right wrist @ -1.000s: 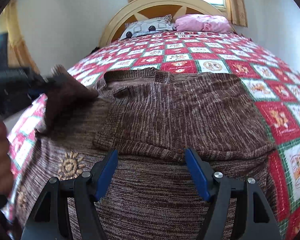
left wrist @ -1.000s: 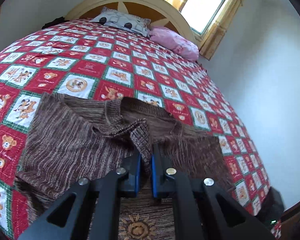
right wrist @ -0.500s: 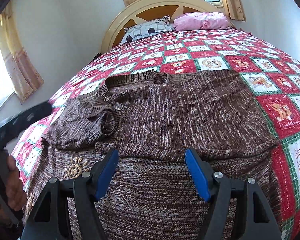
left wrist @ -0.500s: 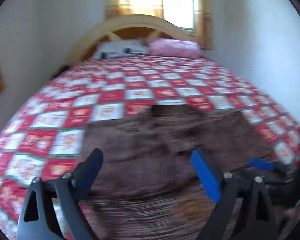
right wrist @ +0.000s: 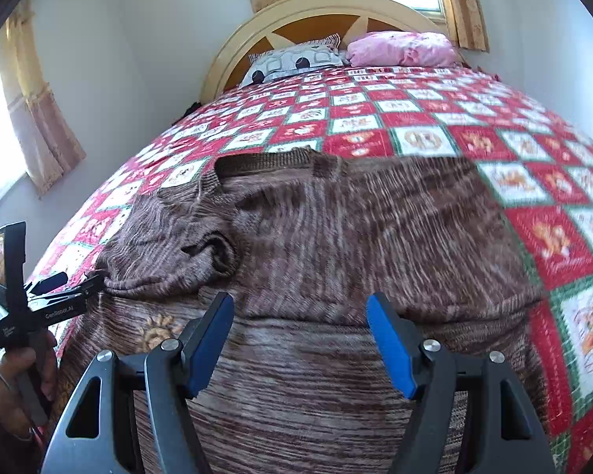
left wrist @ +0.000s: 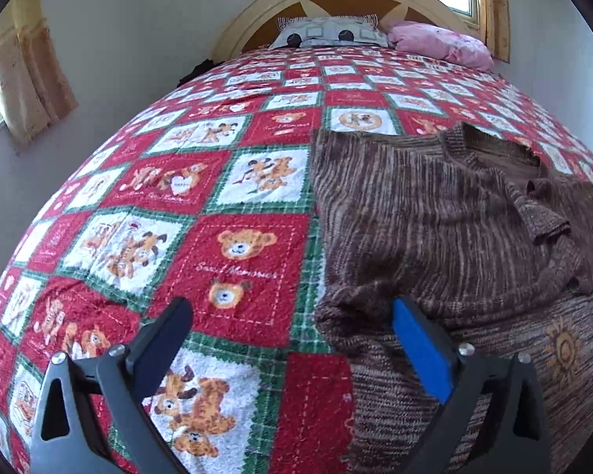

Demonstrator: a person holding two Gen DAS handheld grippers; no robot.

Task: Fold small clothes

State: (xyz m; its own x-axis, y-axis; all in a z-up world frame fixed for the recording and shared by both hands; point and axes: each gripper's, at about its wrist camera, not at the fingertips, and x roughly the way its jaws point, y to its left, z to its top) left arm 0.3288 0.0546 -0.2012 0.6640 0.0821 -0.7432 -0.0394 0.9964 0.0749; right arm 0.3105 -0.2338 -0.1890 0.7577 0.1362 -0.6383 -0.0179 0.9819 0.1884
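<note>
Left gripper (left wrist: 292, 330) has just been opening, jaws spread wide now with nothing pressed between them, hanging over the folded edge of the brown sweater (left wrist: 446, 217). That sweater lies flat on the red teddy-bear quilt (left wrist: 233, 181), one sleeve folded in. Right gripper (right wrist: 300, 335) hovers open and empty above its hem

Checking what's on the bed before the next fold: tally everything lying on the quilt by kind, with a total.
Brown sweater: 1
Grey patterned pillow: 1
Pink pillow: 1
Total: 3, on the quilt
</note>
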